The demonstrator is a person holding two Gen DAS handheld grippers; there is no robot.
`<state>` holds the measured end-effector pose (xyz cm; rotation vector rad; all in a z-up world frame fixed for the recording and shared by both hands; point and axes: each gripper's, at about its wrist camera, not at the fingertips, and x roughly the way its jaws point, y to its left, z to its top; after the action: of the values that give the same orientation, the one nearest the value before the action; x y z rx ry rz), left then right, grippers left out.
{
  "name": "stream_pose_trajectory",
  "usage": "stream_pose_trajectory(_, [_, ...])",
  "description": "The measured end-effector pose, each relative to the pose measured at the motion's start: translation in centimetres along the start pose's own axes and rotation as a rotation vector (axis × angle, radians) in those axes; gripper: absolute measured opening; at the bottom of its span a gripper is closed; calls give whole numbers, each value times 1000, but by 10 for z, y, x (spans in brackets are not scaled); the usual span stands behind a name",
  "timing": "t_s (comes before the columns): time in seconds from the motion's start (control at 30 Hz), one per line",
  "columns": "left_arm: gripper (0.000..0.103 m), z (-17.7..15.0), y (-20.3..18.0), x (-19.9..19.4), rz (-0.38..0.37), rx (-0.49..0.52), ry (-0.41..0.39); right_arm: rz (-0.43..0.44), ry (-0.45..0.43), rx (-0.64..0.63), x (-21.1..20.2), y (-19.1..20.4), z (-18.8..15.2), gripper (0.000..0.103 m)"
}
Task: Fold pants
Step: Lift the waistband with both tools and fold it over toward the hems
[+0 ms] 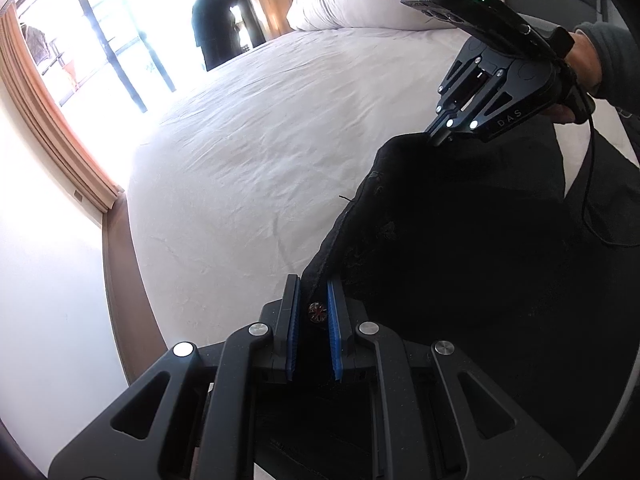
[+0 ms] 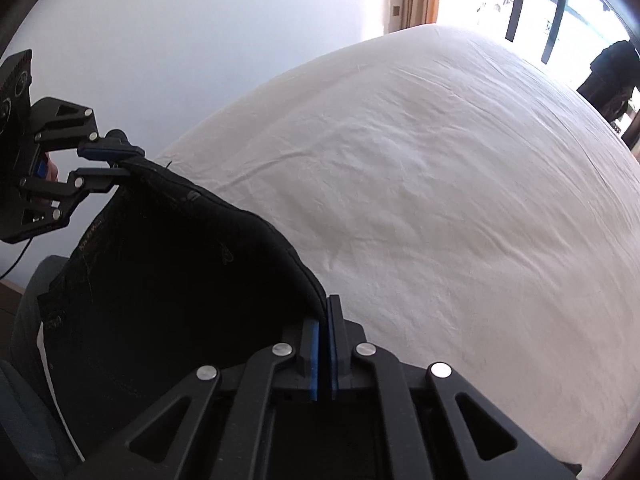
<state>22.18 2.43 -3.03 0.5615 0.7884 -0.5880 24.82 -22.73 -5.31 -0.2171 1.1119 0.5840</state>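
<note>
The black pants (image 1: 460, 240) hang between the two grippers above the white bed (image 1: 260, 152), waistband stretched from one to the other. The left gripper (image 1: 314, 300) has its fingers closed narrowly on the waistband beside a metal button (image 1: 317, 313); the right gripper (image 2: 323, 320) pinches the opposite end. The cloth looks soft, limp and fairly heavy, likely to sag and swing, so the stiffer waistband corners seem the best hold. "DAS" is printed on the right gripper's body; gold lettering inside the waistband is unreadable.
</note>
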Motion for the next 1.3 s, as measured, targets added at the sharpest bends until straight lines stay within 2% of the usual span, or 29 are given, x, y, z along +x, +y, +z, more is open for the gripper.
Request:
stream_pose_trajectory(0.13, [11,-2,-10,-12,-5,-13,-12,19,-65,70,-15,16,-8,5])
stream_pose_trajectory(0.3, [11,-11,-31,-38,-18,-28,-33,19,-117,76,-34,56,-26,5])
stream_pose_trajectory(0.53, [11,-37,-72,-73,-34,4,-44,-6,-176,93,-59,94,-60,5])
stream_pose_trajectory(0.7, [11,-71,-100,-87,-68,34,-15,-45,-163,68,-69,126,-100,5])
stream_pose_trajectory(0.83, [11,-96,-125,-92,-76,100,15,-65,-160,69,-74,145,-134,5])
stream_pose_trajectory(1.1, [11,-133,-151,-99,-106,169,64,-121,-122,23,-70,200,-189,5])
stream_pose_trajectory(1.3, [11,-151,-162,-100,-157,241,89,-111,-94,41,-58,228,-223,5])
